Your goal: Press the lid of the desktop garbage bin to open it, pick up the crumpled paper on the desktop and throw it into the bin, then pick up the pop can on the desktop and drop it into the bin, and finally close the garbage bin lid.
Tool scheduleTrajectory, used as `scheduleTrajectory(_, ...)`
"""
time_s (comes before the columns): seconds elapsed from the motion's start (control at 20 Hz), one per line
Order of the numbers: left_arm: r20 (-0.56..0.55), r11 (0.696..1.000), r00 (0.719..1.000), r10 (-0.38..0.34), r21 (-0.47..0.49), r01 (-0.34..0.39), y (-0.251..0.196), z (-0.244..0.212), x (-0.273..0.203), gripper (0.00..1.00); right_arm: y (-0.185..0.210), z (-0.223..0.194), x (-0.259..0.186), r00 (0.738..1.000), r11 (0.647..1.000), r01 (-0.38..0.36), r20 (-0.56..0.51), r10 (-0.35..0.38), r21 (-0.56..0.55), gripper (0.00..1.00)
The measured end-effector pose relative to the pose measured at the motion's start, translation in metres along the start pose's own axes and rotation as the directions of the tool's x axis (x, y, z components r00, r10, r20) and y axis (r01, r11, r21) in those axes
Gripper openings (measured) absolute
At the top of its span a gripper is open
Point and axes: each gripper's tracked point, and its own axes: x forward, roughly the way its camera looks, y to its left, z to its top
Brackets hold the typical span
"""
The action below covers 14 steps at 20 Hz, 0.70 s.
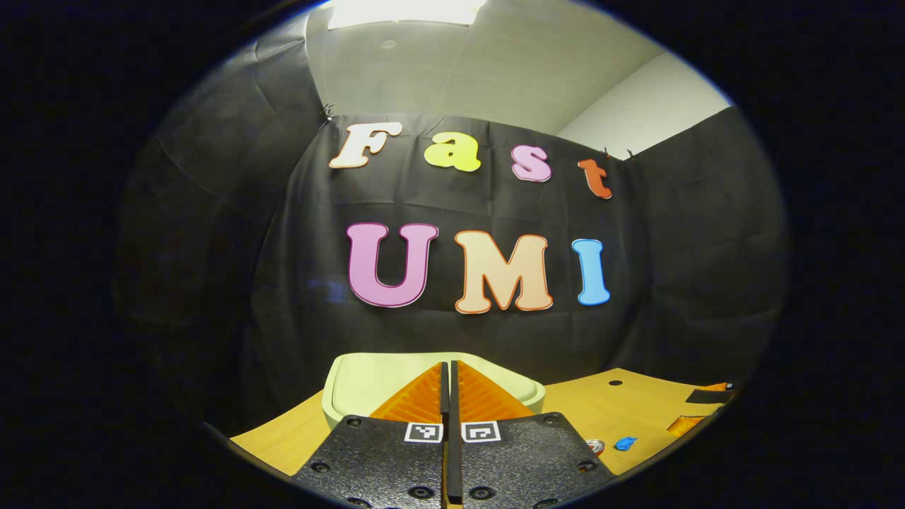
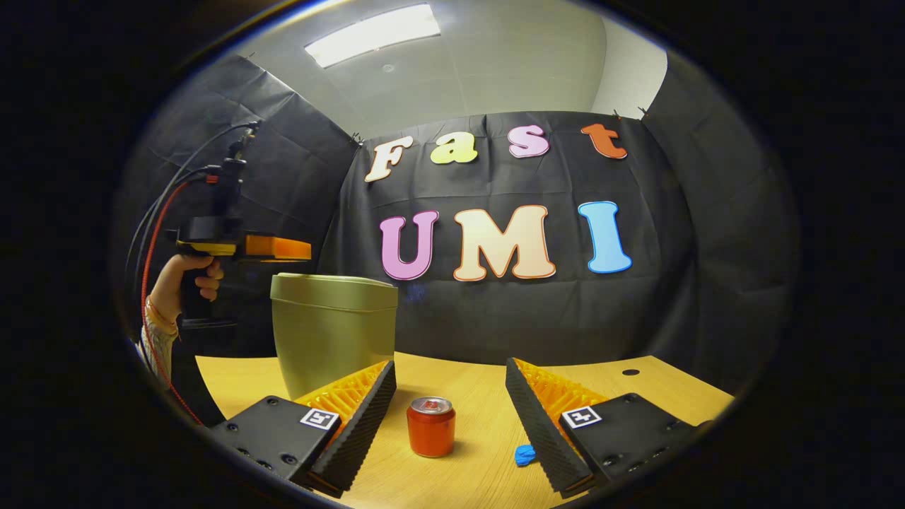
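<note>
Jaws wide around upright red pop can [image 2: 430,426]

Left gripper view looks level across the bin [image 1: 368,385] lid, close beneath. Right gripper view sits lower, farther back; bin [image 2: 332,332] at ten o'clock.

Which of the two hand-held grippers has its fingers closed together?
The left hand-held gripper, held above the green bin: its fingers meet. The right hand-held gripper is spread wide around the red can.

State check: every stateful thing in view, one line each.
bin lid: closed
pop can: upright on the desk, not held
crumpled paper: on the desk, not held
left gripper: shut, empty, above the lid
right gripper: open, can ahead between its fingers
</note>
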Motion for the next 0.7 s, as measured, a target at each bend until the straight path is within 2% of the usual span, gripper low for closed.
scheduleTrajectory(0.05,-0.024,1.0,1.0,0.008,0.001,-0.008,0.003,-0.007,0.002,0.0,0.002,0.001,-0.002,1.0,1.0,-0.006,0.003,0.006,0.0,1.0)
scheduleTrajectory(0.15,-0.081,1.0,0.997,0.001,0.007,-0.001,0.002,-0.021,0.005,0.0,0.002,0.008,-0.005,1.0,1.0,-0.007,0.014,0.007,0.001,0.98)
scheduleTrajectory(0.5,-0.099,1.0,0.995,0.008,0.025,-0.005,0.001,-0.023,0.006,0.0,-0.004,0.016,-0.009,0.999,1.0,-0.005,0.033,0.005,0.009,1.0)
scheduleTrajectory(0.7,-0.12,0.997,0.993,0.021,0.076,-0.012,0.0,-0.026,0.006,0.0,-0.011,0.013,-0.007,1.0,1.0,0.011,0.021,-0.011,0.02,0.98)
